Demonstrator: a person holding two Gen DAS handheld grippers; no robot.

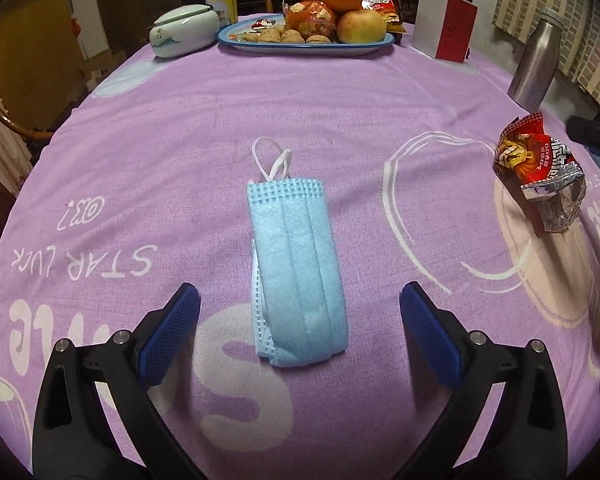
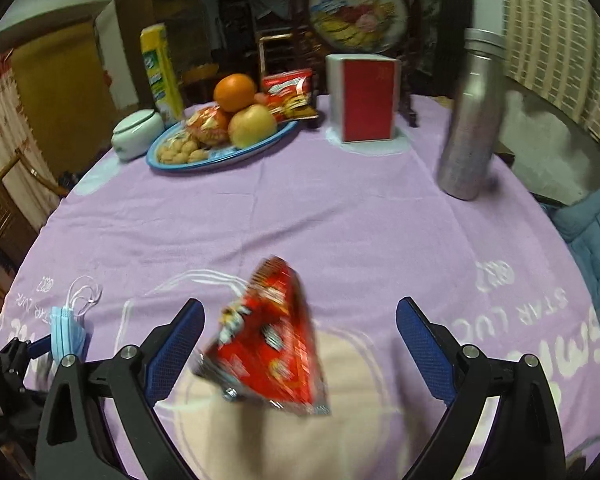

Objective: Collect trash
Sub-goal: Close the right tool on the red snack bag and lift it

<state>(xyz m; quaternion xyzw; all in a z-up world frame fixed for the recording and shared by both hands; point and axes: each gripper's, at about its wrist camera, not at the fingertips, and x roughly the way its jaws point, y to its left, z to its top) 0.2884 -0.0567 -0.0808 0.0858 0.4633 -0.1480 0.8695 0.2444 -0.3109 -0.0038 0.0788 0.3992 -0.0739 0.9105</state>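
On the purple tablecloth (image 1: 300,92), between my two grippers' fields: one folded blue face mask (image 1: 298,276), lying flat with its white ear loops at the far end, and one crumpled red snack wrapper (image 2: 266,344), silver lining showing, resting on a pale printed circle to the mask's right. My left gripper (image 1: 300,332) stands wide open, the mask's near end between its blue pads but untouched by either. My right gripper (image 2: 300,344) is likewise spread wide, the wrapper between its fingers, close to the left one; nothing gripped, and the view is blurred. Further back: a blue-rimmed tray (image 1: 372,45) holding an orange, an apple, cookies and packaged snacks; a pale lidded ceramic jar (image 1: 182,32) at its left; a red-and-white box (image 1: 446,28); a steel bottle (image 2: 470,120) upright at the right.
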